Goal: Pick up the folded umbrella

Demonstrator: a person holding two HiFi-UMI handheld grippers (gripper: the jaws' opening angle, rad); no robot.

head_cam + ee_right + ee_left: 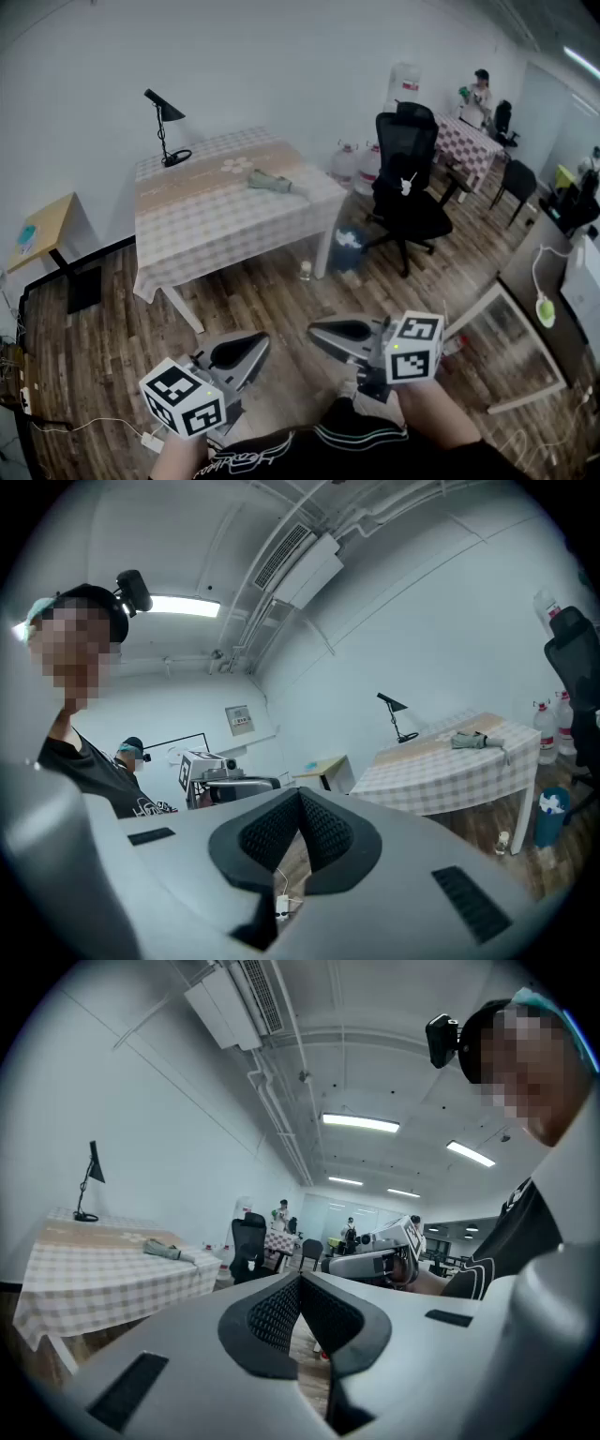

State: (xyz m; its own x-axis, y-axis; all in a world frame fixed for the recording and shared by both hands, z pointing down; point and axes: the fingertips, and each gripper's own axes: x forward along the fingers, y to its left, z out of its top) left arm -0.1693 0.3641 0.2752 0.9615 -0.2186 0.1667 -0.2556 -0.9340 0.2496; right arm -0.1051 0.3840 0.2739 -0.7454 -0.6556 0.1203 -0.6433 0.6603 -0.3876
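the left gripper (262,339) and right gripper (314,328) were pressed together, empty; the folded umbrella (269,182) lay near the table (206,225) edge, open floor (272,291) before it.

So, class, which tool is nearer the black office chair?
Right. In the head view the right tool is below the office chair, slightly left; the left tool is further left. Both are far off.

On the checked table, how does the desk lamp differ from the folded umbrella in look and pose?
The desk lamp is black, the folded umbrella grey-green. The desk lamp stands upright at the far left of the checked table; the folded umbrella lies flat nearer its right side. The desk lamp is a thin stem, the folded umbrella a compact bundle. Both rest on that table.
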